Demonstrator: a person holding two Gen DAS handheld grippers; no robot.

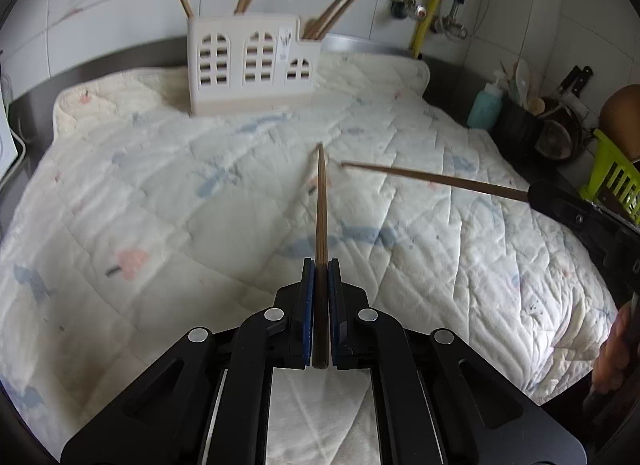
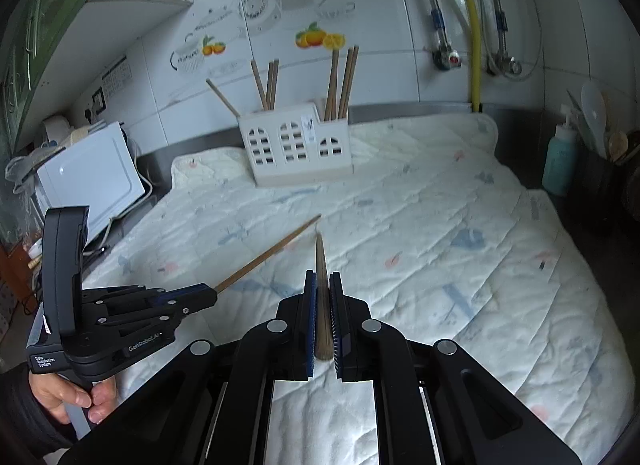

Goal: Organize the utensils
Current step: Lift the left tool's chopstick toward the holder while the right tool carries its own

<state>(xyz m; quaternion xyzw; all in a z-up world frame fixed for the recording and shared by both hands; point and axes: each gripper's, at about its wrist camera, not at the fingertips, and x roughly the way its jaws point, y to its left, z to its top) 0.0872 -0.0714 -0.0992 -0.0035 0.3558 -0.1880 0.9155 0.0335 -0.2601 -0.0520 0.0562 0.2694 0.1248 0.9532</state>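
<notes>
My left gripper [image 1: 321,265] is shut on a brown wooden chopstick [image 1: 321,205] that points forward above the quilted cloth. My right gripper [image 2: 323,277] is shut on a second chopstick [image 2: 321,265], also pointing forward. Each gripper shows in the other view: the right one [image 1: 532,195] with its chopstick [image 1: 432,177], the left one [image 2: 214,296] with its chopstick [image 2: 268,255]. The two tips lie close together. A white utensil holder [image 1: 252,65] with arched windows stands at the back, also in the right wrist view [image 2: 296,149], with several chopsticks [image 2: 340,85] upright in it.
A white quilted cloth [image 2: 440,225] covers the counter. A teal bottle [image 2: 560,161] and dark utensil pot stand at the right. A white appliance [image 2: 92,177] stands at the left. A green rack [image 1: 612,181] sits at the right edge. Tiled wall with pipes [image 2: 474,25] lies behind.
</notes>
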